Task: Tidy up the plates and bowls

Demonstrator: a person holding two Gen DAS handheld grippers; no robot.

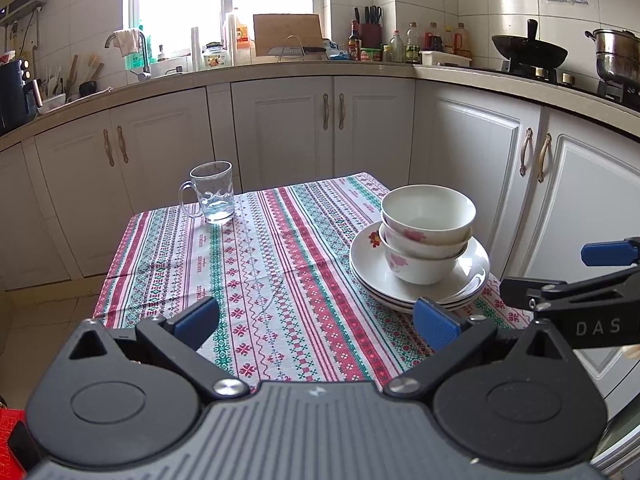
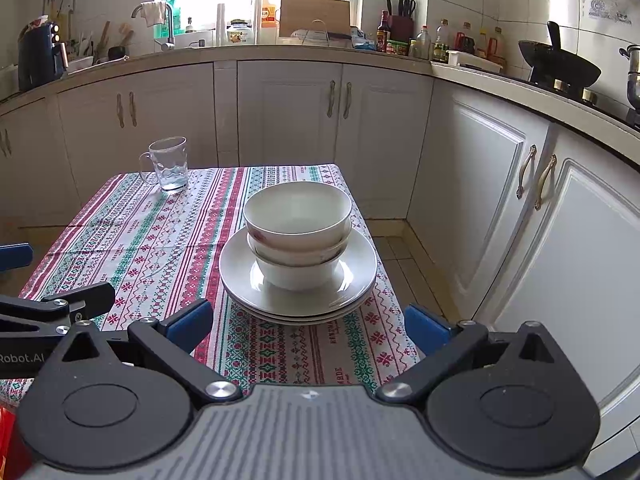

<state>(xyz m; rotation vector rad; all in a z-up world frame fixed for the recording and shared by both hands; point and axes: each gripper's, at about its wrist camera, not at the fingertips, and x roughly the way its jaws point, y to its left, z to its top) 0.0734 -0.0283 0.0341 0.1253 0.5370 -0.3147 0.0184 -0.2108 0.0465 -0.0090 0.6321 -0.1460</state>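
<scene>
Three bowls (image 2: 298,236) are being kept nested on a stack of plates (image 2: 298,300) at the right side of the table (image 1: 256,264) — a glass mug (image 1: 210,192) is standing well apart at the far left corner. Both grippers — left (image 1: 318,320) and right (image 2: 306,328) — are being held spread wide at the near edge, nothing being gripped between their blue pads (image 1: 436,326).

A small table (image 2: 168,240) is covered by a striped patterned cloth (image 2: 152,248). A stack of plates (image 2: 298,304) is set near its right edge, and a glass mug (image 2: 168,166) at the far left.
</scene>
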